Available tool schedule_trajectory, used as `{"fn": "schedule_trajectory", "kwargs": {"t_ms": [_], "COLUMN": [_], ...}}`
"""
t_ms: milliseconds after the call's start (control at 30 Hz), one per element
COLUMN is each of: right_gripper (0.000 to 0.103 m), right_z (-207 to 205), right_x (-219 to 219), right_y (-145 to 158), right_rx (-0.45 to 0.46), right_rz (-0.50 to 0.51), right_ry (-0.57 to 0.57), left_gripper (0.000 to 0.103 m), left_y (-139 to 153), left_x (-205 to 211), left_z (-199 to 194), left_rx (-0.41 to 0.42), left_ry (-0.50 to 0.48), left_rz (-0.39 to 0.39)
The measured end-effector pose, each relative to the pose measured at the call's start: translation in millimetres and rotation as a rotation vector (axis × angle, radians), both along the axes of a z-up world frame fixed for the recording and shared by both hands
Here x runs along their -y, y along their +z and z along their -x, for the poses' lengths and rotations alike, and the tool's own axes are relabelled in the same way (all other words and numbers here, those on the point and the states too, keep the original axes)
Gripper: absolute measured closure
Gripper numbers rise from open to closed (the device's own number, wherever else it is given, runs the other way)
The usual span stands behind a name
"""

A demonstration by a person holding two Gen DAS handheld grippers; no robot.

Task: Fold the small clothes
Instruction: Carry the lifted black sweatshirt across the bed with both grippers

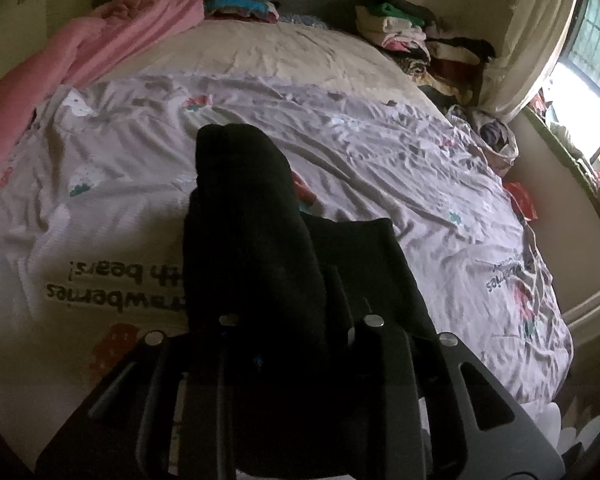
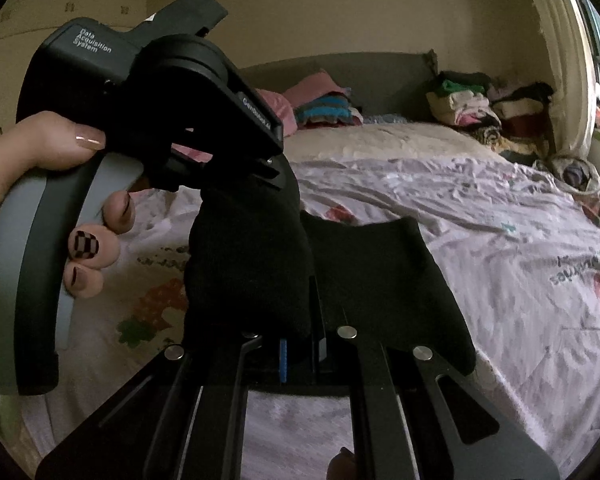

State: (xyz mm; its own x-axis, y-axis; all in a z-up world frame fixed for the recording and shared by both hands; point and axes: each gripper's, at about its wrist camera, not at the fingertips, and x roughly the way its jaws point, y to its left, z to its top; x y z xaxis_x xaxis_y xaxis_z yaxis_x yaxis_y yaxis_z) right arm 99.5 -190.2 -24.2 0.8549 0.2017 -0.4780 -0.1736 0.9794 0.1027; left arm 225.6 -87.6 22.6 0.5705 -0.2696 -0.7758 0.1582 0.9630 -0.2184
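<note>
Bed with a strawberry-print sheet [image 1: 380,152], clothes piles [image 1: 416,36] by the headboard; black garment [image 2: 364,272] held above the sheet, right gripper [image 2: 300,332] clamped tight on it; left gripper [image 2: 274,172] narrowly parted, pinching its bunched end.

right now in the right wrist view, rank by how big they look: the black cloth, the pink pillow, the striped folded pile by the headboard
1. black cloth, largest, though it sits nearest the camera
2. striped folded pile
3. pink pillow, partly hidden behind the left hand-held gripper, so its place against the pile is unsure
</note>
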Motion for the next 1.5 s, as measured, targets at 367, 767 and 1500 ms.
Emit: {"fn": "schedule_trajectory", "kwargs": {"t_ms": [367, 767, 1500], "right_gripper": [0.096, 0.083, 0.033], "right_z": [-16, -27, -108], "right_x": [38, 76, 102], "right_y": [-30, -59, -38], "right_rx": [-0.161, -0.314, -0.471], "right_rz": [-0.185, -0.394, -0.428], "right_ry": [-0.021, -0.059, 0.092], "left_gripper": [0.064, 0.018, 0.014], "left_y": [-27, -43, -67], "left_x": [37, 60, -38], "left_z": [-16, -29, 18], "left_rx": [-0.067, -0.114, -0.03], "left_ry": [-0.035, -0.093, 0.058], "left_rz": [-0.03, 0.098, 0.034]}}
